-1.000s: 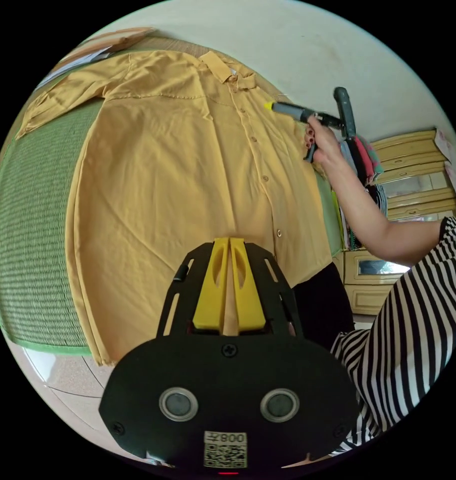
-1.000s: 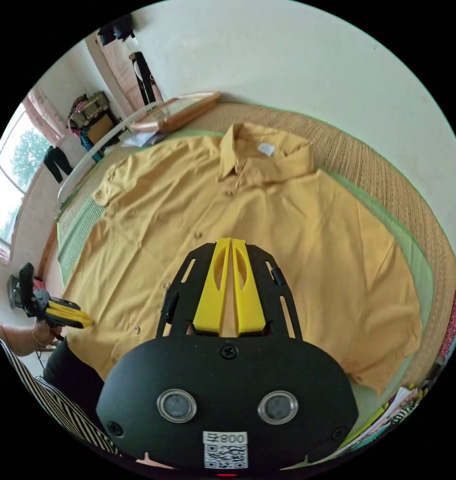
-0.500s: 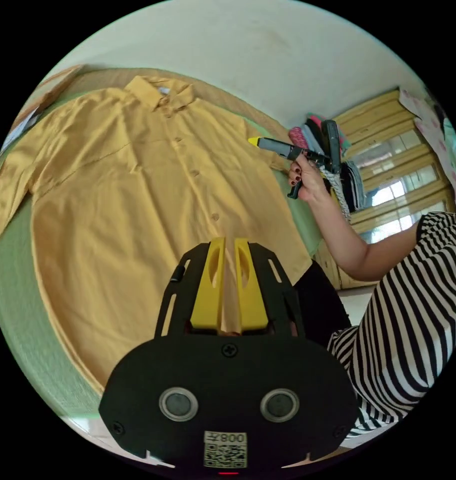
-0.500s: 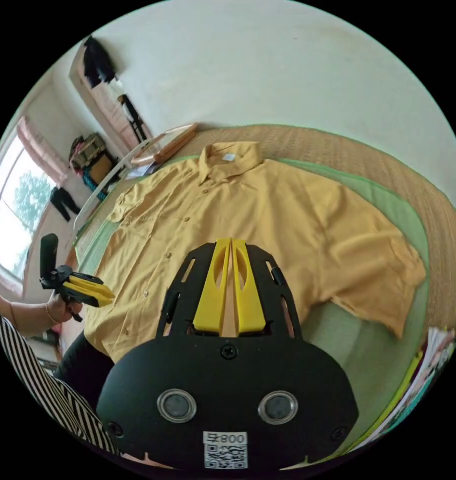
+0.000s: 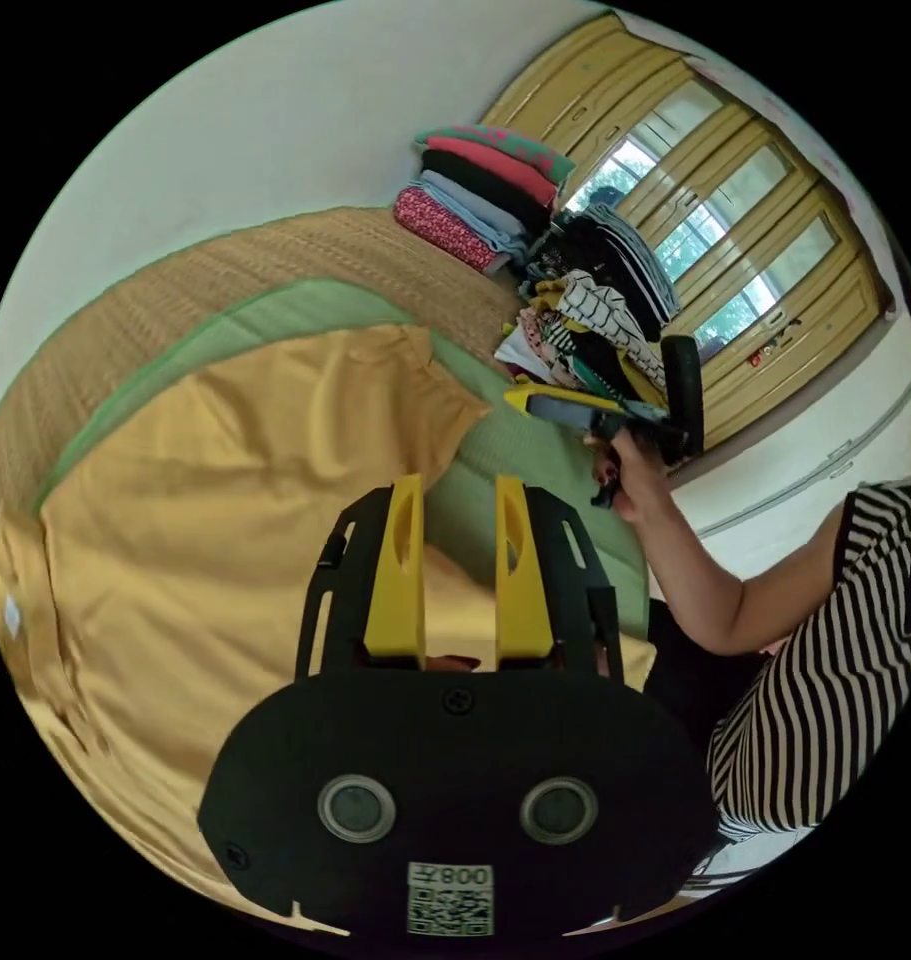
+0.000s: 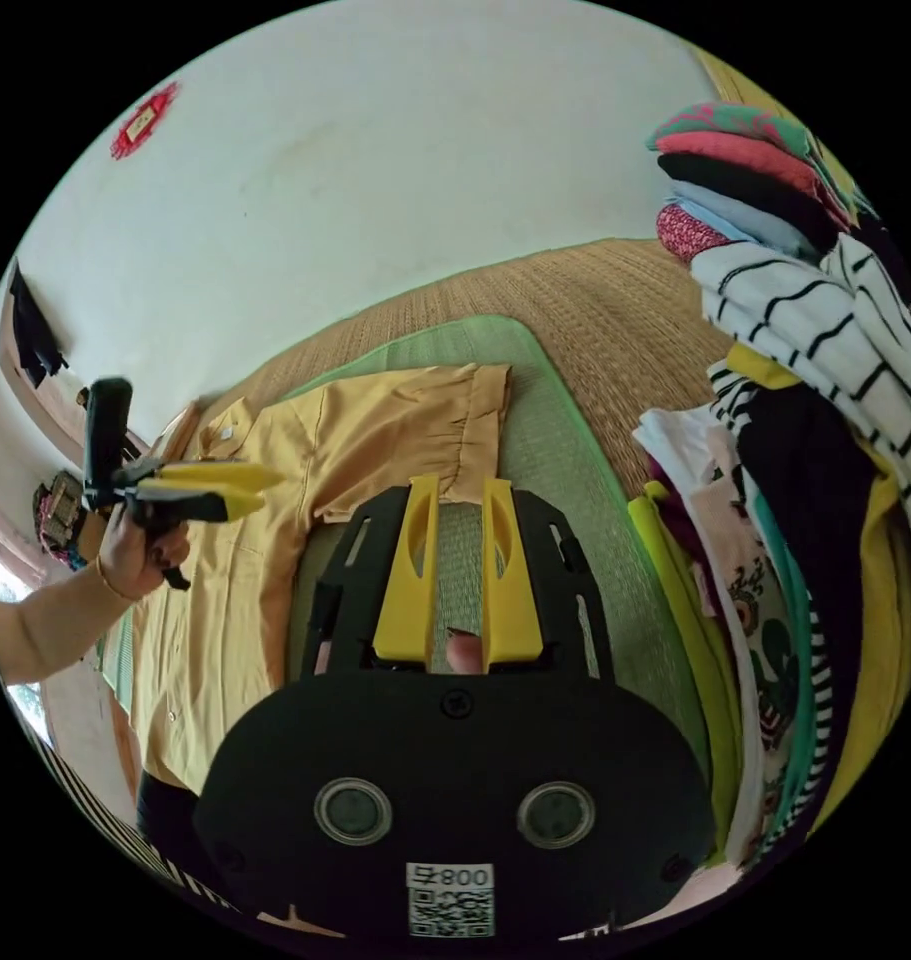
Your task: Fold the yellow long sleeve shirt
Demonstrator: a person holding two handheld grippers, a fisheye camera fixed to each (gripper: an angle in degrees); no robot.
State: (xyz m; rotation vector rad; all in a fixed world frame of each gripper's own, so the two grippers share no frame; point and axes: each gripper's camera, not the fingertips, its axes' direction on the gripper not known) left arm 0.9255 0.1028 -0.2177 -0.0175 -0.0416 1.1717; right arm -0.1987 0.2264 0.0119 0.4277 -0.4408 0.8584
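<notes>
The yellow long sleeve shirt (image 5: 225, 480) lies flat, front up, on a green mat (image 5: 515, 450). One sleeve stretches out, and its cuff (image 6: 480, 415) lies just beyond my right gripper (image 6: 459, 482). That gripper is open above the mat with nothing between its jaws. My left gripper (image 5: 458, 482) is also open and empty, over the shirt's side near that sleeve. The left gripper view shows the right gripper (image 5: 520, 397) side-on in a hand (image 5: 630, 475). The right gripper view has the left gripper (image 6: 260, 488) over the shirt's body.
A loose heap of clothes (image 6: 805, 480) and a folded stack (image 5: 475, 190) sit beyond the mat's end on a straw mat (image 6: 595, 310). Yellow-framed cabinet doors (image 5: 745, 240) stand behind. A white wall runs along the far side. The person's striped top (image 5: 825, 690) is close by.
Both grippers' jaws have gone from shut to open. Both cameras have swung from the shirt's body toward the outstretched sleeve and the clothes heap.
</notes>
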